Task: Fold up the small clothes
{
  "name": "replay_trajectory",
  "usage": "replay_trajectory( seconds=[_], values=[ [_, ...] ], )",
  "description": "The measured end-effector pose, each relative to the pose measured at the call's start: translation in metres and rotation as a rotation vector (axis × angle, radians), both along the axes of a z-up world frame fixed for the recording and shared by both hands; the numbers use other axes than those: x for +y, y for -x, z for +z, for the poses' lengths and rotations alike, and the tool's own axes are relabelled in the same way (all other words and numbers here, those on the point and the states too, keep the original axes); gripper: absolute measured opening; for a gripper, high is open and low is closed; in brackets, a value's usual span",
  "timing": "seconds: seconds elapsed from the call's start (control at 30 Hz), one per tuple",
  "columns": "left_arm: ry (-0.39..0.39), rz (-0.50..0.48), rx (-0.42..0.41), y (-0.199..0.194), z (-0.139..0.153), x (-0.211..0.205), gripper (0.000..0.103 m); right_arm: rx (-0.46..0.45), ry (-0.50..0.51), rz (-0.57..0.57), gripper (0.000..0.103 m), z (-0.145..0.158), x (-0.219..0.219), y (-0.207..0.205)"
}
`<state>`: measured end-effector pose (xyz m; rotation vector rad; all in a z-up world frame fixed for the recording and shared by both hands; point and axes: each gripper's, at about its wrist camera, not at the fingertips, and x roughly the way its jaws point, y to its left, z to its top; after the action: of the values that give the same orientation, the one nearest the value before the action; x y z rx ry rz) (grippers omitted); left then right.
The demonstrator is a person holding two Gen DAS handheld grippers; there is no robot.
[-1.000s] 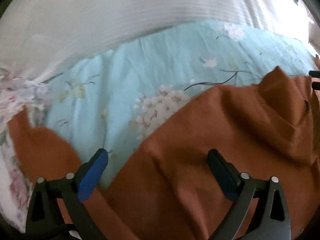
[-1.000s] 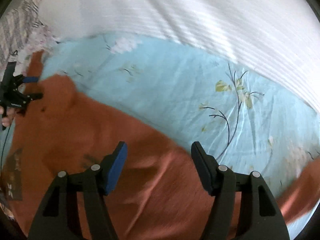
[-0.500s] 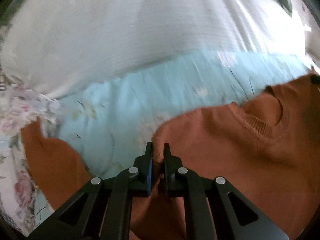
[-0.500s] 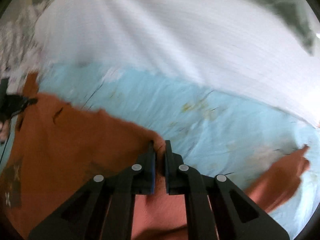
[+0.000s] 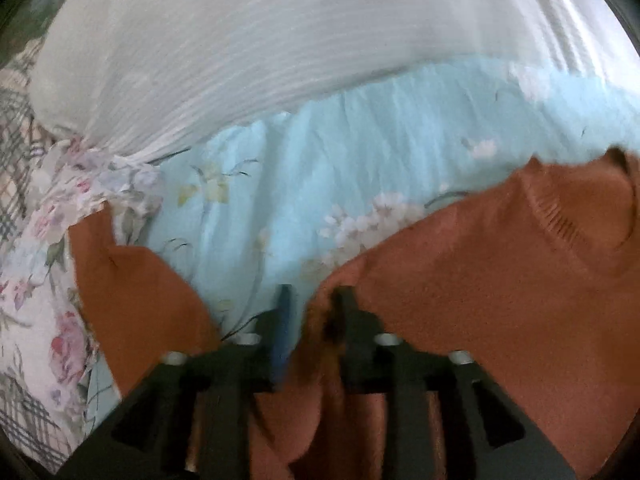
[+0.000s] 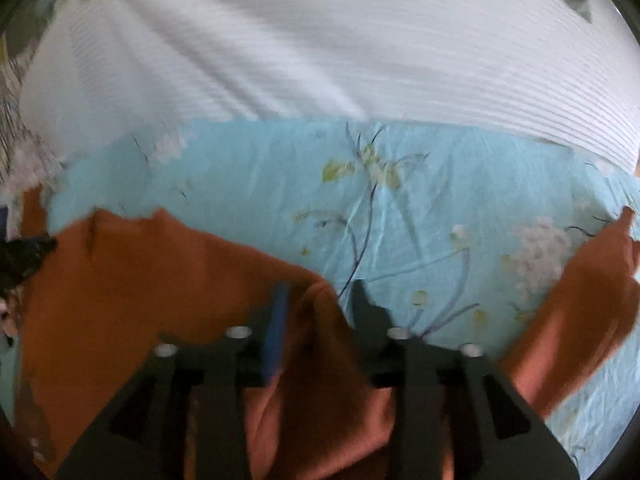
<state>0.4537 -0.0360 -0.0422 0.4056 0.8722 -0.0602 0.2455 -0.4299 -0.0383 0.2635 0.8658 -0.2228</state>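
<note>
A rust-brown knit sweater lies on a light blue floral bedsheet. Its ribbed collar shows at the right of the left wrist view, and one sleeve lies at the left. My left gripper has its jaws slightly parted around a bunched shoulder fold. In the right wrist view my right gripper stands the same way, jaws a little apart with a ridge of the sweater between them. The other sleeve lies at the right. The left gripper shows at the far left edge.
A white ribbed blanket or pillow rises behind the sheet and fills the back of both views. A pink floral cloth and a plaid fabric lie at the left edge.
Both grippers closed on the sweater's shoulders half a second ago and lifted it. Now both jaws have parted a little and the blue pads show again, with cloth still between them.
</note>
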Motion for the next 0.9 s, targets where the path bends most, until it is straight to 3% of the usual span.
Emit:
replay_trajectory(
  seconds=[0.03, 0.23, 0.33, 0.4, 0.5, 0.67, 0.77, 0.9],
  values=[
    [0.011, 0.015, -0.02, 0.005, 0.011, 0.007, 0.054, -0.027, -0.01, -0.016, 0.058, 0.007, -0.005, 0.009],
    [0.19, 0.008, -0.073, 0.064, 0.066, 0.03, 0.066, -0.164, -0.053, -0.225, 0.058, 0.042, -0.067, 0.1],
    [0.264, -0.031, -0.064, 0.098, 0.074, 0.027, 0.071, -0.184, -0.097, -0.368, 0.057, 0.038, -0.112, 0.136],
    [0.293, -0.061, -0.044, 0.124, 0.07, 0.015, 0.071, -0.207, -0.154, -0.447, 0.05, 0.033, -0.144, 0.153],
    [0.328, -0.094, 0.005, 0.154, 0.057, -0.008, 0.072, -0.229, -0.172, -0.476, 0.046, 0.033, -0.164, 0.15],
    [0.359, -0.151, 0.116, 0.189, 0.023, -0.046, 0.072, -0.23, -0.185, -0.457, 0.046, 0.032, -0.181, 0.109],
    [0.352, -0.175, 0.171, 0.203, 0.005, -0.062, 0.072, -0.19, -0.169, -0.48, 0.046, 0.024, -0.197, 0.087],
    [0.366, -0.171, 0.231, 0.211, -0.013, -0.063, 0.072, -0.062, -0.14, -0.535, 0.042, 0.0, -0.216, 0.068]
  ],
)
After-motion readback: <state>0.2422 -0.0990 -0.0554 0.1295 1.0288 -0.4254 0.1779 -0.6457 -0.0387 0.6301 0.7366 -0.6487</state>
